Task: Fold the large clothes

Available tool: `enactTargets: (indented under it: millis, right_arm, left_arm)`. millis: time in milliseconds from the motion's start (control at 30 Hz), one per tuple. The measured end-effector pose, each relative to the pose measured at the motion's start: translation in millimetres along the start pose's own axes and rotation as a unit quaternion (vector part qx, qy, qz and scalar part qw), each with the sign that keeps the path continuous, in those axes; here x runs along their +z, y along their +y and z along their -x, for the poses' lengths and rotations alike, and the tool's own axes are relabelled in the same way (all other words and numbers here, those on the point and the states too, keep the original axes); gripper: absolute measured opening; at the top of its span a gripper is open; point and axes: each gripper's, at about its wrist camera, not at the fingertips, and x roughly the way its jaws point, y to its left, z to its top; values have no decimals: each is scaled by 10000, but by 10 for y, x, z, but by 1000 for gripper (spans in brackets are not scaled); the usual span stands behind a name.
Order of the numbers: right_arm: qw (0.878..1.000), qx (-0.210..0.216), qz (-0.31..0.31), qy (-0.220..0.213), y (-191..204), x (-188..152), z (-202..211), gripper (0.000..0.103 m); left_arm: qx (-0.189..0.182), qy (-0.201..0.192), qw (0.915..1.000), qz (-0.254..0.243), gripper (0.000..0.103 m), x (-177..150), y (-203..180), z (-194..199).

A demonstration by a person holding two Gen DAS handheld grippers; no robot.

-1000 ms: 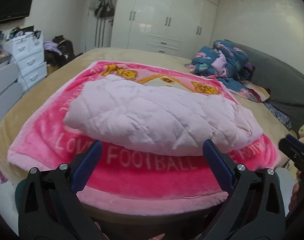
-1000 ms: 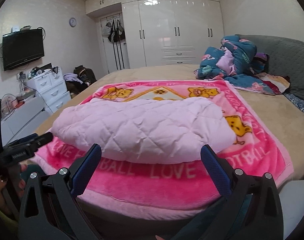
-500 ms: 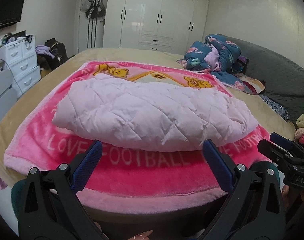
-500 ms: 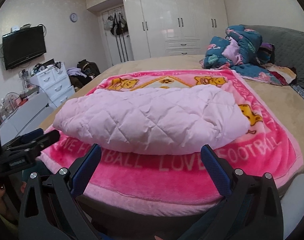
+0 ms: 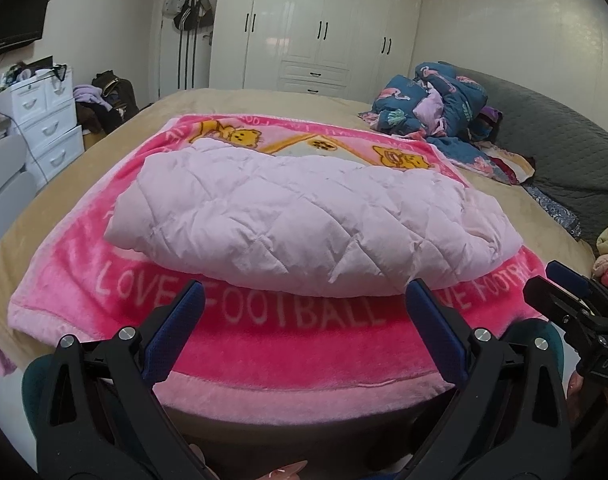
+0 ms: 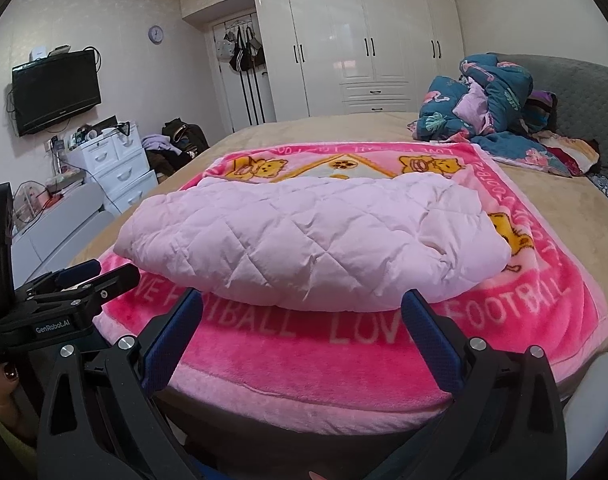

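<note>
1. Right now the left gripper hangs at the near edge of the bed, fingers spread wide with nothing between them.
2. Likewise the right gripper is wide apart and holds nothing, just to the right of its partner.
3. Ahead of both, the pale pink quilted garment lies folded into a puffy bundle across the middle of a bright pink blanket printed with "LOVE FOOTBALL".
4. Neither gripper touches the garment; its near edge sits just beyond the fingertips.
5. Far right on the bed, a heap of blue patterned bedding rests against the grey headboard.
6. White drawers stand at far left.
</note>
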Motion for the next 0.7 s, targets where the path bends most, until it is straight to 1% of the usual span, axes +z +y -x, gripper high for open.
enactTargets:
  millis: [700]
  right_arm:
    - [10000, -2, 9, 26, -12, -6, -1, 99]
  left_arm:
    - [101, 14, 9999, -25, 94, 3, 10, 36]
